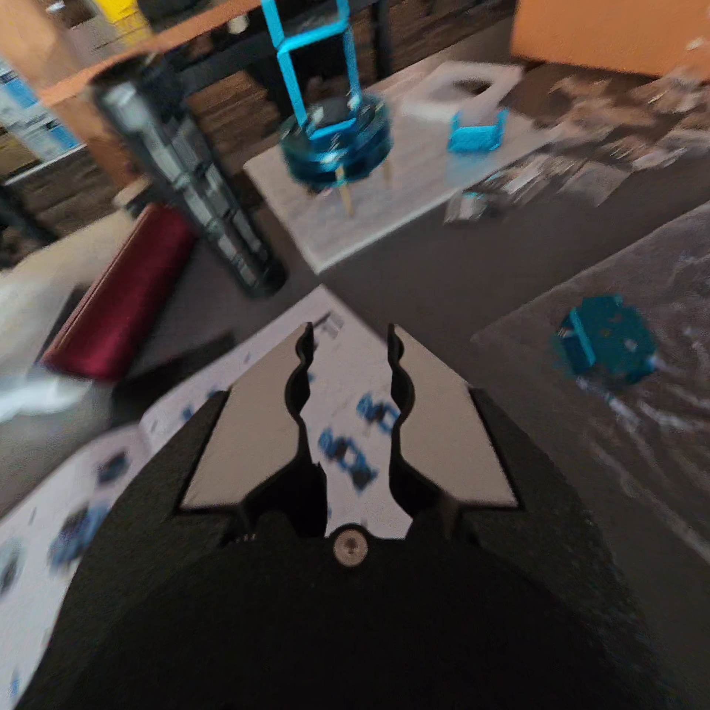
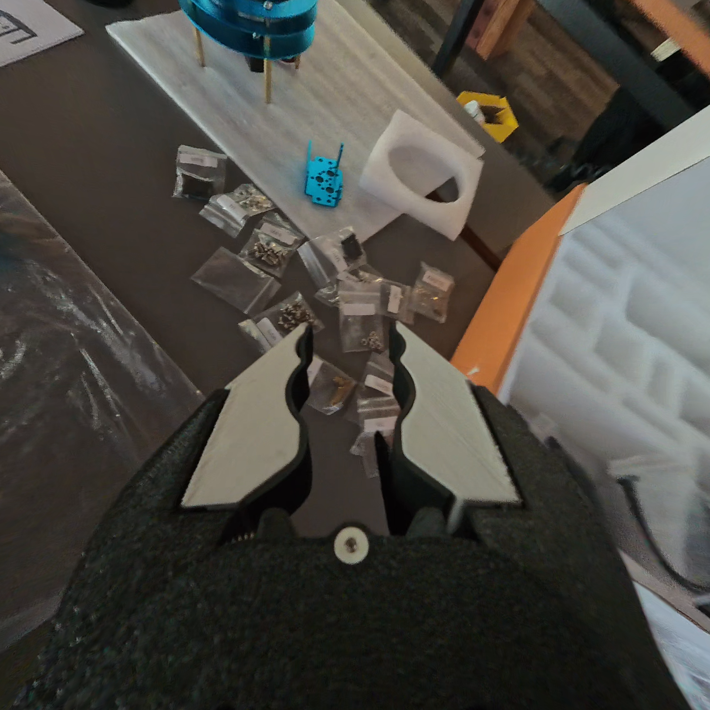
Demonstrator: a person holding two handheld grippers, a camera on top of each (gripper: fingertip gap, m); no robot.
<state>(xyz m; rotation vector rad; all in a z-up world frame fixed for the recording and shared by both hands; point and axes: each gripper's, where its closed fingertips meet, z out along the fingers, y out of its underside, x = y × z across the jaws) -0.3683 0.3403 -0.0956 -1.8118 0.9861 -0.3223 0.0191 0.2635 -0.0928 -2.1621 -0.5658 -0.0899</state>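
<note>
blue metal parts sat about the dark tabletop (image 2: 115, 192): a round blue assembly (image 1: 336, 144) on thin brass legs stood on a white foam sheet (image 2: 338, 96) beside a small blue bracket (image 2: 324, 180). the left gripper (image 1: 350, 330) hovered over a white printed sheet (image 1: 345, 434), fingers apart and empty. the right gripper (image 2: 350, 330), fingers also apart and empty, hung above a scatter of small clear hardware bags (image 2: 276, 249), near an orange-edged box (image 2: 511, 299).

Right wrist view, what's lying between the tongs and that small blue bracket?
In the right wrist view, a scatter of small clear bags of screws lies on the dark table between the open tongs and the blue bracket.
</note>
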